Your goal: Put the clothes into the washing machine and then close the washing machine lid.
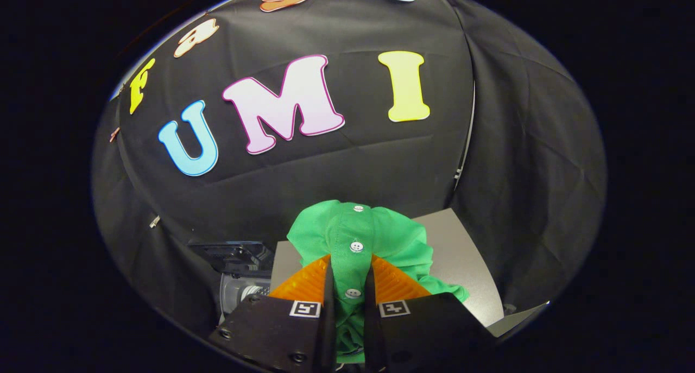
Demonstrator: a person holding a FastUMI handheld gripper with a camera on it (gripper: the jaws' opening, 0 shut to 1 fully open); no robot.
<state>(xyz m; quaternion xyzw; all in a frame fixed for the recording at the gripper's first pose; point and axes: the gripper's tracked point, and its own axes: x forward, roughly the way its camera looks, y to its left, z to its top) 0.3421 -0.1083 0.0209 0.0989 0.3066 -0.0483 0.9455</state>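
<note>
- Between the two fingers of the gripper [350,286], a green shirt [361,237] is being pinched along its buttoned placket, both fingers pressing on the cloth from either side.
- Bunched folds of the shirt are bulging up just ahead of the fingertips and hanging down between them, so the garment looks to be riding clear of any surface, though what is under it is hidden.
- Beyond the shirt and off to the right of the fingers, a flat grey panel [467,253] is slanting away; whether it belongs to the washing machine I cannot tell.
- Just left of the left finger, a dark box-like thing [233,256] with a grey rounded part beneath it is sitting low against the booth wall; its identity is unclear.
- Judging by this, the task is sitting early: the shirt is picked up but not yet dropped into the drum.
- Loading it and closing the lid are both waiting to be done.
</note>
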